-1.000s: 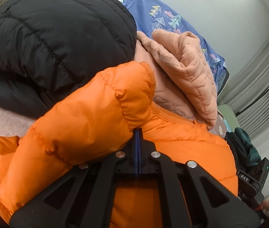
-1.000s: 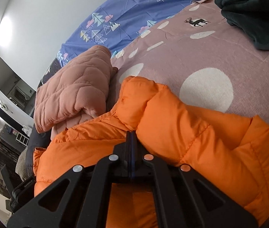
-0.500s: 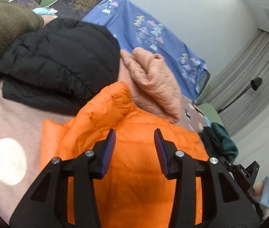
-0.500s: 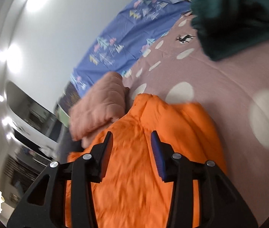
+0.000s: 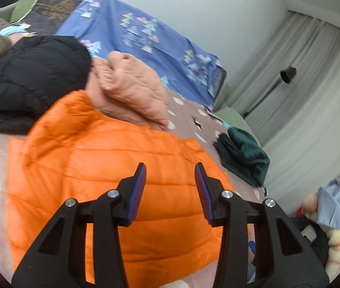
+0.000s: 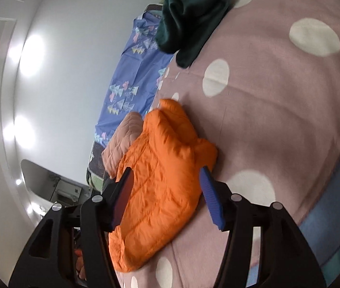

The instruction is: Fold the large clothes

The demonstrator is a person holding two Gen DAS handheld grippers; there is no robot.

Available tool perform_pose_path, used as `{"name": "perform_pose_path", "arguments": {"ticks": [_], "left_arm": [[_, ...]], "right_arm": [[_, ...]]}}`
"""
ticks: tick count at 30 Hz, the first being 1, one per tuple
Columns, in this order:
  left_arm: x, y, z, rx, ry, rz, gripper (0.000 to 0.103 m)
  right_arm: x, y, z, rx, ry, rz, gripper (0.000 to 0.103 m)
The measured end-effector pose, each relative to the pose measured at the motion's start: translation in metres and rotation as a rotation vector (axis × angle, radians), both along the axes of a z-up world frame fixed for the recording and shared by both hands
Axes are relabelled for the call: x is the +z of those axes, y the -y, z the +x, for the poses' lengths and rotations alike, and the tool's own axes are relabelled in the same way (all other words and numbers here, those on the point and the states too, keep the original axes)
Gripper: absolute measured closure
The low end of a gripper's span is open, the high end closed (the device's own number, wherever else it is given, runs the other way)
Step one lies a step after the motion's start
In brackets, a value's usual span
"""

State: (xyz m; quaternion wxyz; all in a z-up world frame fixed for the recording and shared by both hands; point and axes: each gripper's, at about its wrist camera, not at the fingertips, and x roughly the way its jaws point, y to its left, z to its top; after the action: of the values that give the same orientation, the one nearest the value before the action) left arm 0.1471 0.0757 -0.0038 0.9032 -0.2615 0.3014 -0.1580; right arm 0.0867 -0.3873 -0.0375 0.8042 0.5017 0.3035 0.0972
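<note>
Left gripper (image 5: 170, 180): jaws apart, empty, just opened. Right gripper (image 6: 166, 182): jaws spread wider, empty, just been opening. Both are above the orange jacket (image 5: 112, 172), which lies folded on the spotted bedspread (image 6: 278, 110). A pink quilted garment (image 5: 131, 88) touches its far edge; black jacket (image 5: 33, 76) and dark green garment (image 5: 244, 158) lie beside.

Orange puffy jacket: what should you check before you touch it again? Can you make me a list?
1. Left gripper let go: ok, its jaws have just opened and nothing is between them.
2. Right gripper let go: ok, jaws have just been opening wider, with no cloth pinched.
3. Orange jacket lying on the dotted bedspread: ok, it rests there in one folded bundle.
4. Neighbours out of the way: not ok, the pink quilted garment touches the jacket's far edge, and the black jacket is close.
5. Dark green garment clear of it: ok, apart.
6. Fold neat underneath: cannot tell, hidden.
</note>
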Motion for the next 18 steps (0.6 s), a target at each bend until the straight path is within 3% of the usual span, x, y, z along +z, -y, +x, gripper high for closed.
{"name": "perform_pose_path", "arguments": {"ticks": [10, 18], "left_arm": [[-0.007, 0.053, 0.024, -0.089, -0.044, 0.029, 0.062], [-0.022, 0.076, 0.045, -0.111, -0.083, 0.068, 0.062]], "right_arm": [[-0.023, -0.021, 0.011, 0.046, -0.052, -0.031, 0.042], [-0.024, -0.017, 0.026, 0.035, -0.056, -0.067, 0.039]]}}
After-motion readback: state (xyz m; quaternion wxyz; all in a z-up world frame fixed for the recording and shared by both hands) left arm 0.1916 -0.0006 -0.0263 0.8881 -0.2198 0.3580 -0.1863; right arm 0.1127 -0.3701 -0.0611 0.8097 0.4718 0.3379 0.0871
